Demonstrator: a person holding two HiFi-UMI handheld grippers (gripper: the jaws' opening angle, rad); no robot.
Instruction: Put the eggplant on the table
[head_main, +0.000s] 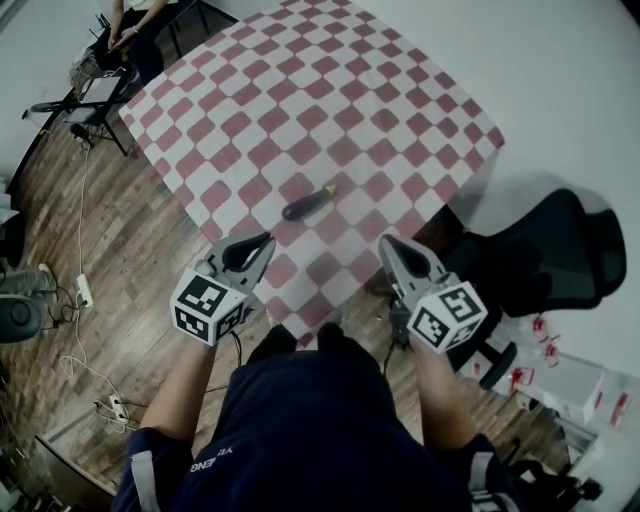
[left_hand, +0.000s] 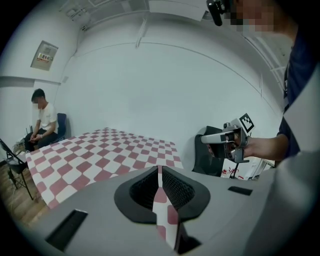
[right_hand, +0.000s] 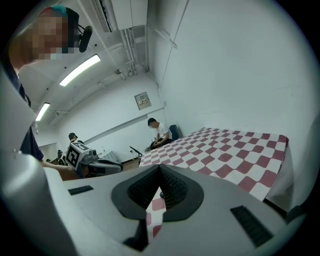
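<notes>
1. Head view: the eggplant (head_main: 308, 204) lies on its side on the bench (head_main: 300, 90), on a red-and-white checked cloth (head_main: 400, 120). It is near the bench's front corner, with its pale stem end toward the upper right of the picture.
2. Nothing touches the eggplant. It sits beyond both grippers and roughly between their lines, nearer the left one.
3. The left gripper (head_main: 264, 242) is held over the bench's near edge, pointing toward the eggplant and a little downward. Its marker cube (head_main: 210, 308) is at the rear, over the wooden floor (head_main: 60, 230).
4. In the left gripper view its jaws are pressed together at the tips, with only a thin slit behind them through which the cloth shows. Nothing is between them.
5. The right gripper (head_main: 389, 243) is held level with the left one and well apart from it, also over the near edge. Its marker cube (head_main: 448, 318) is at the back.
6. In the right gripper view its jaws likewise meet at the tips, and there is no object in them.
7. Each gripper view shows the other gripper off to the side, held in a bare hand.
8. A black chair (head_main: 560, 250) stands beside the bench's right corner.
9. A seated person (head_main: 135, 20) is past the far left corner of the bench, next to a folding stand.
10. Cables and a power strip (head_main: 85, 290) lie on the floor at the left.
</notes>
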